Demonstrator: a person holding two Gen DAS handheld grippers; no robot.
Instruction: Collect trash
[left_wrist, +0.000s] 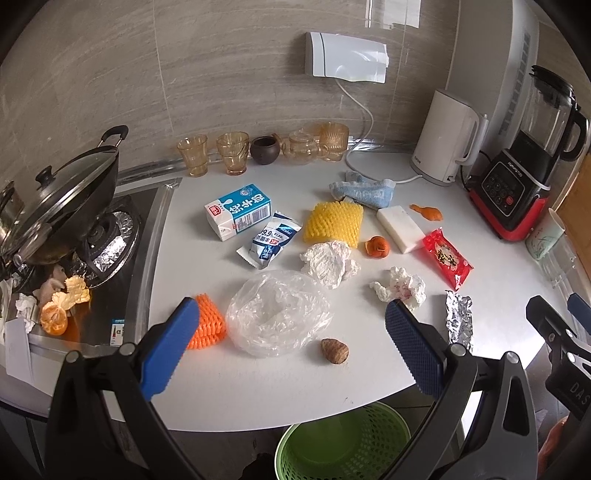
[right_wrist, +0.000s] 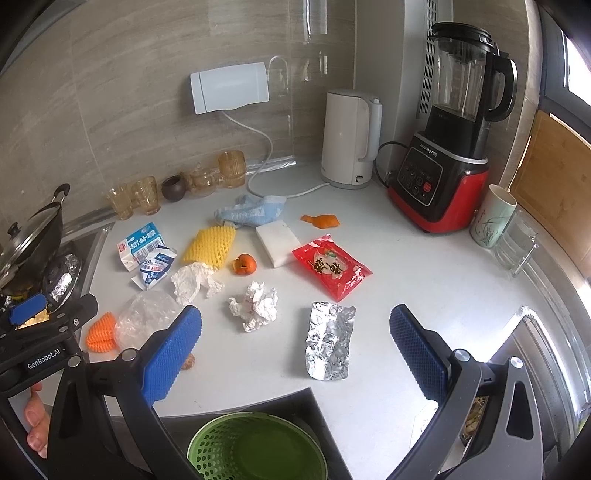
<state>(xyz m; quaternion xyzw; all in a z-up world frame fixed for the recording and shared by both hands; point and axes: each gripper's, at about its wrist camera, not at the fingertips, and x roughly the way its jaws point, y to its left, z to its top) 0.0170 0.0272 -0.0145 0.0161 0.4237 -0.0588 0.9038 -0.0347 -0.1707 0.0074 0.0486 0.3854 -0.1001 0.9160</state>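
Note:
Trash lies scattered on the white counter (left_wrist: 258, 387): a clear plastic bag (left_wrist: 277, 314), orange foam net (left_wrist: 208, 326), yellow foam net (left_wrist: 332, 223), milk carton (left_wrist: 238, 210), wipes packet (left_wrist: 267, 240), crumpled tissues (left_wrist: 328, 262) (right_wrist: 255, 304), foil piece (right_wrist: 328, 339), red snack packet (right_wrist: 330, 267), orange peel (right_wrist: 244, 264) and a brown shell (left_wrist: 334, 350). A green basket (right_wrist: 255, 448) stands below the counter edge. My left gripper (left_wrist: 288, 347) is open above the plastic bag. My right gripper (right_wrist: 295, 350) is open, held above the foil.
A white kettle (right_wrist: 349, 140), red blender (right_wrist: 443, 177), cup (right_wrist: 491, 218), glasses (left_wrist: 231, 153), blue cloth (left_wrist: 364, 190) and white block (left_wrist: 400, 229) stand at the back. A wok (left_wrist: 62, 199) sits on the stove at left, with peels (left_wrist: 62, 302) beside it.

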